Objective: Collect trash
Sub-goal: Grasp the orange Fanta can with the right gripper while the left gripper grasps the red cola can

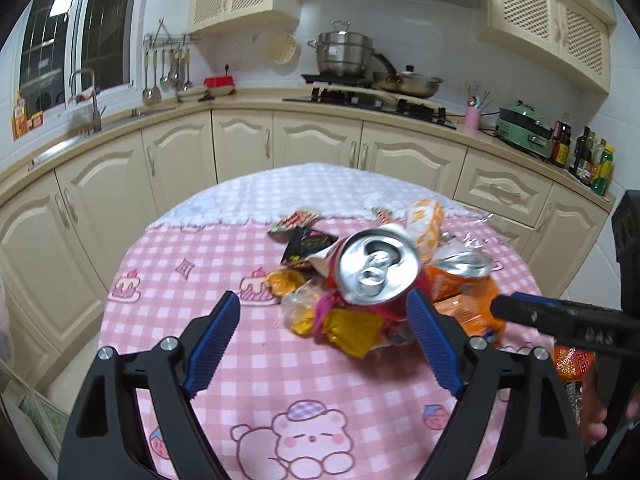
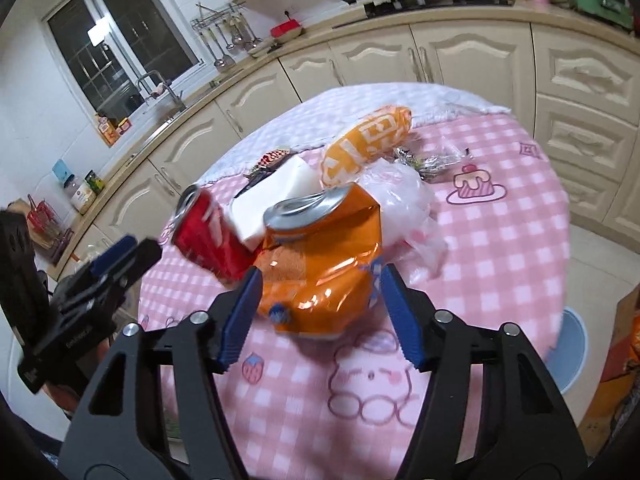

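A pile of trash lies on the round table with the pink checked cloth (image 1: 192, 320). A red can (image 1: 378, 266) points its silver top at my left wrist camera; it also shows in the right wrist view (image 2: 208, 236). My left gripper (image 1: 324, 316) is open, its right pad beside the red can, nothing held. A crushed orange can (image 2: 324, 264) sits between the pads of my right gripper (image 2: 320, 292), which is open around it. Candy wrappers (image 1: 344, 328), a black wrapper (image 1: 308, 246), an orange snack bag (image 2: 366, 142) and clear plastic (image 2: 404, 200) surround the cans.
Cream kitchen cabinets and a countertop (image 1: 248, 100) curve behind the table, with a sink, stove, pots and bottles. The right gripper's finger (image 1: 560, 316) crosses the right side of the left view. A white box (image 2: 272, 196) leans between the cans. A blue stool (image 2: 572, 344) stands right of the table.
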Available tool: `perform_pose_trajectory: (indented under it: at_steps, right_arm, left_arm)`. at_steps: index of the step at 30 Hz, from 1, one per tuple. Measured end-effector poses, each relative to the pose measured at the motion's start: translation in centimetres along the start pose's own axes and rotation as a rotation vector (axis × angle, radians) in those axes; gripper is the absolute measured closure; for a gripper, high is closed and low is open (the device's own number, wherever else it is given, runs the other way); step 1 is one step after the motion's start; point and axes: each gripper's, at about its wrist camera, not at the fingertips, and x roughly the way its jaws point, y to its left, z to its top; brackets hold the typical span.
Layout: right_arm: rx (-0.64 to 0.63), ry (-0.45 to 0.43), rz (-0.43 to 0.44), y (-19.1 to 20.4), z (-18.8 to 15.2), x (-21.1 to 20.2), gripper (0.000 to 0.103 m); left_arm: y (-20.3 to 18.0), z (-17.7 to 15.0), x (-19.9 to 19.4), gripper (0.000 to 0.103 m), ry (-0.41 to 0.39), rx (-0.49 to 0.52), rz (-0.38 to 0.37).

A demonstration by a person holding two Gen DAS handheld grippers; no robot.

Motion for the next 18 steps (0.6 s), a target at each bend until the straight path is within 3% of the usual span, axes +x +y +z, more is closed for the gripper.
perform_pose_trajectory:
  at_steps: [6,10,13,18]
  right_arm:
    - [0.03,0.049,0.032,-1.2,0.7,2.0,0.048]
    - [0.041,0.067,0.116,-1.2,1.0,2.2,0.069]
    - [0.04,0.075,0.184,-0.9,1.1,2.2,0.076]
    - [0.021,0.085,0.243,0.1,1.3,2.7,0.077]
  left_arm:
    - [0.4,-0.4,1.1,0.019,0.022,-0.006,-0.024]
    - [0.5,-0.6,1.3,0.017,0.029,-0.004,-0.054]
    - [0.4,-0.7,1.4,0.016,0.035,-0.012,-0.076]
    - [0.2,-0.6,1.7,0.016,0.037,-0.023,-0.075]
